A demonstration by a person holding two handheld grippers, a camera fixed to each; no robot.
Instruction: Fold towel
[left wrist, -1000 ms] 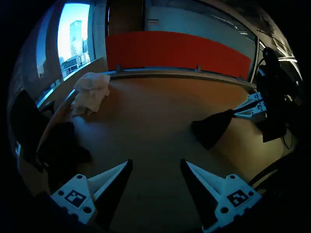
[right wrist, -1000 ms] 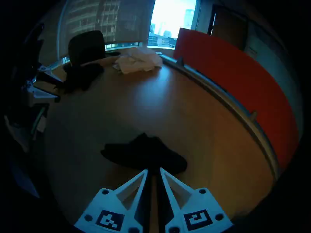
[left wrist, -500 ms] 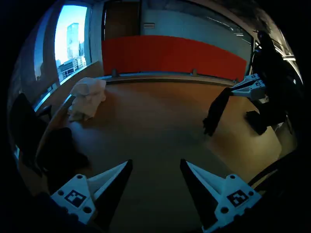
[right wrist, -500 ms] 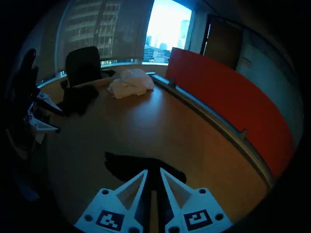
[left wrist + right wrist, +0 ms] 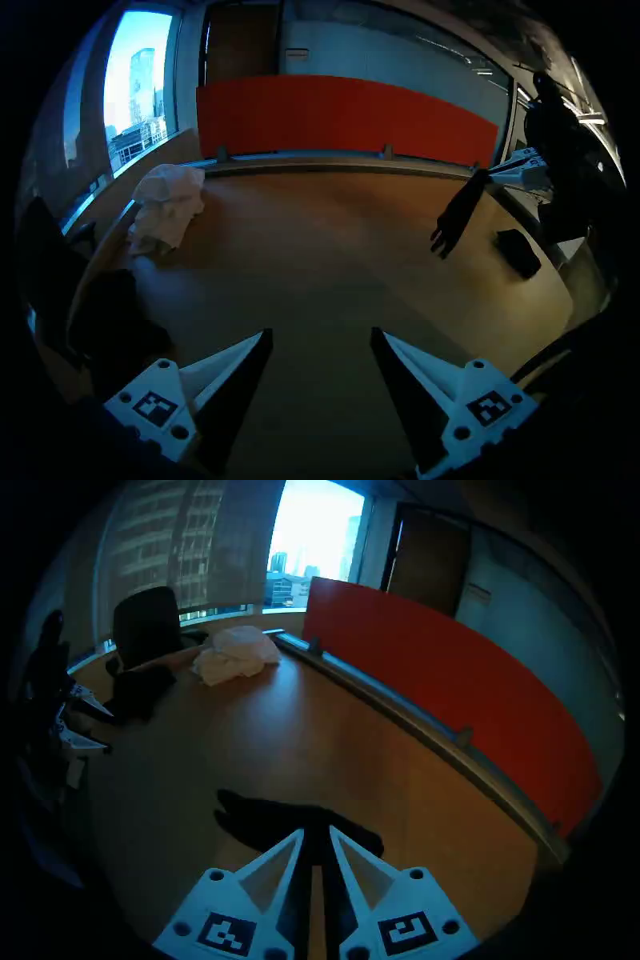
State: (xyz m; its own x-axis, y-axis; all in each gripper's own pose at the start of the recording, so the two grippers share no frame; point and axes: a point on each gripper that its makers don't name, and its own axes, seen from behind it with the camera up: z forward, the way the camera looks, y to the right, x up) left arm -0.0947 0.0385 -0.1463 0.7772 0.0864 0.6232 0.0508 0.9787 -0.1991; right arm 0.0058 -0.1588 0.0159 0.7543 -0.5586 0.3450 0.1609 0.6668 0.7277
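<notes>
The right gripper (image 5: 318,864) has its fingers pressed almost together on one end of the dark towel (image 5: 280,824), which spreads out just beyond the tips. In the left gripper view, that gripper is far right and raised, and the towel hangs from it in a narrow, crumpled strip. I cannot tell whether the strip's lower end touches the table (image 5: 320,256). My guess is that the pinch is at an edge or corner so the cloth's own weight shakes it out long before it is laid down.

The left gripper (image 5: 320,376) is spread wide and holds nothing. It sits low over the near edge of the table and faces the towel. It looks ready to take a second corner, since flattening the cloth for a fold needs two held points.

The bare wood in the middle is probably where the folding will happen. A small black thing (image 5: 518,252) lies on the table just right of the hanging towel. A white pile (image 5: 164,204) of cloth sits far left, and a dark heap (image 5: 112,320) sits near left. Both lie loose on the wood, not in a basket or bin, and well apart from the towel. A chair (image 5: 148,624) stands behind them, and a red panel (image 5: 344,112) runs along the far edge.
</notes>
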